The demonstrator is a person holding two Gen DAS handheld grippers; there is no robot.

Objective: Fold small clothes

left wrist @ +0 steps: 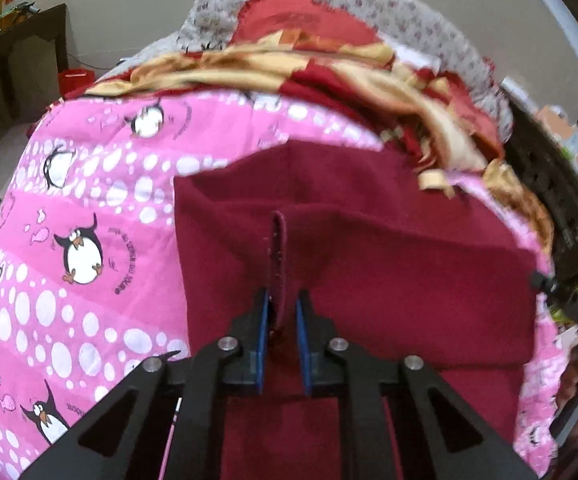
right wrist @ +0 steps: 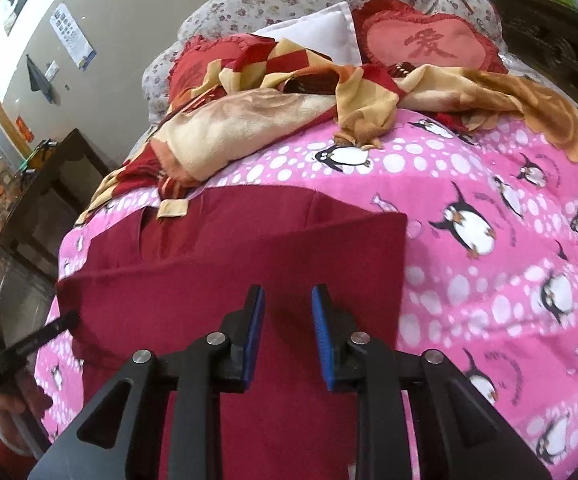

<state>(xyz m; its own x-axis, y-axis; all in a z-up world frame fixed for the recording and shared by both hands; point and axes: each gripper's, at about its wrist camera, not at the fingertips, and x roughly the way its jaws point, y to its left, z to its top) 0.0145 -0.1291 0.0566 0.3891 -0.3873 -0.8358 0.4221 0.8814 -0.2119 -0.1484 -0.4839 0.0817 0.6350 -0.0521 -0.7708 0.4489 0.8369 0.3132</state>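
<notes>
In the left wrist view, the left gripper (left wrist: 281, 312) is pinching a raised ridge of the dark red garment (left wrist: 389, 248), its blue pads closing on that upright fold. The garment is lying flat on the pink penguin blanket (left wrist: 69, 208), with a red-and-gold cloth (left wrist: 329, 72) bunching at twelve o'clock.

In the right wrist view, the right gripper (right wrist: 288, 308) is hovering over the garment (right wrist: 229, 248) with jaws parted and nothing between them. The cloth is looking soft, light and limp, likely sagging when lifted; a hem or corner, such as the one at one o'clock, is probably offering the surest hold.
</notes>
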